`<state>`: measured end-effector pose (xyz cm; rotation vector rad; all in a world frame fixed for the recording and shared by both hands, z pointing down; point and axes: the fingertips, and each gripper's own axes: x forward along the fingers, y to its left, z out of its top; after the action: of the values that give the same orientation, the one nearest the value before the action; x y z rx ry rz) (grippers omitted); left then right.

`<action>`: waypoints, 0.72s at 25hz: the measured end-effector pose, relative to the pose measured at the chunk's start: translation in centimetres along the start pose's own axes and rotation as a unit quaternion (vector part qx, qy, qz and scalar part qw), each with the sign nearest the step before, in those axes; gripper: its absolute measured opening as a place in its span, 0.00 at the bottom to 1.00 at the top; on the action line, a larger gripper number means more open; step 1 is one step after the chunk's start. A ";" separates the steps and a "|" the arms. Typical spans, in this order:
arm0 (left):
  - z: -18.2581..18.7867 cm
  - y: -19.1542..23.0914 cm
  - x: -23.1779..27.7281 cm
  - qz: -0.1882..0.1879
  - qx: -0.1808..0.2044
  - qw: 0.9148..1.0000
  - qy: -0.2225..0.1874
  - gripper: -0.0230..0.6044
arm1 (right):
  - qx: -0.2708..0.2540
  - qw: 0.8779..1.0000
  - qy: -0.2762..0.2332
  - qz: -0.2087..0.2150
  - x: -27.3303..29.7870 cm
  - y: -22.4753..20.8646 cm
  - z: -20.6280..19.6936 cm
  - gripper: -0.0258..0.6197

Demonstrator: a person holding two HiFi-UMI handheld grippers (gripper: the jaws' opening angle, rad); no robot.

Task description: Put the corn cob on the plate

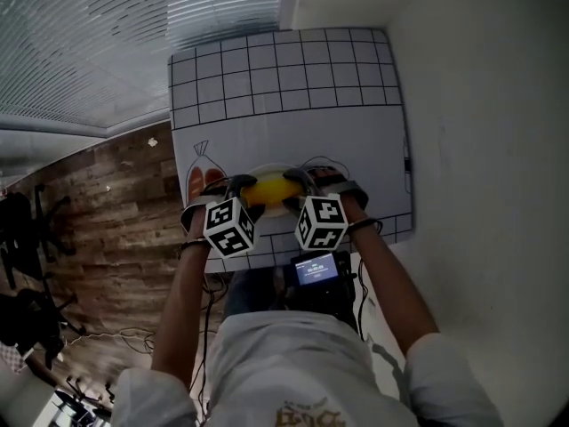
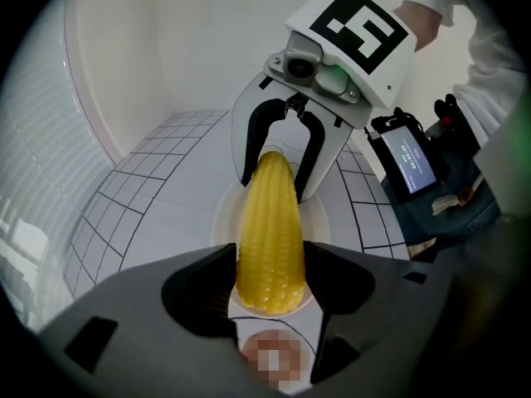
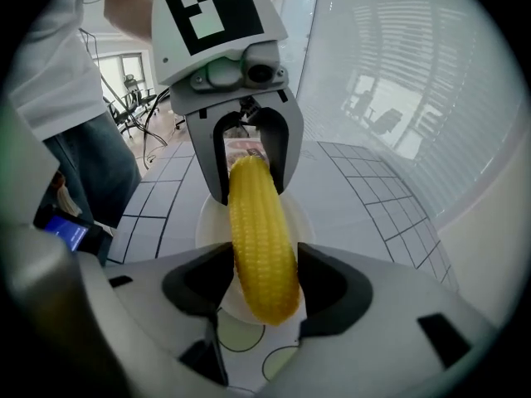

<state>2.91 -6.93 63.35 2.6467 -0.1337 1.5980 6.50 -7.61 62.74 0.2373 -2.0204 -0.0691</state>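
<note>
A yellow corn cob [image 1: 269, 191] is held lengthwise between both grippers over a white plate [image 1: 267, 171] on the gridded table mat. My left gripper [image 2: 270, 276] is shut on the cob's thick end [image 2: 270, 247], and the plate's rim [image 2: 222, 218] shows beneath. My right gripper [image 3: 265, 284] is shut on the other end of the cob [image 3: 261, 239], with the plate [image 3: 206, 215] below it. Each gripper faces the other: the right one [image 2: 282, 152] shows in the left gripper view, the left one [image 3: 249, 160] in the right gripper view. Whether the cob touches the plate I cannot tell.
The white mat [image 1: 293, 105] carries a black grid at its far end and along its sides, an orange bag drawing [image 1: 200, 174] left of the plate and drawn circles [image 3: 236, 338] near its front. A small screen device [image 1: 316, 269] hangs at the person's waist. Wooden floor lies to the left.
</note>
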 end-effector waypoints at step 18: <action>0.1 0.4 1.1 0.009 -0.006 1.000 0.003 0.44 | 0.046 0.999 -0.013 0.015 0.7 -0.1 -0.9 0.43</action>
<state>3.48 -7.42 64.33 2.6398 -0.1670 1.6052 7.04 -7.82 63.78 0.2652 -2.0551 0.0395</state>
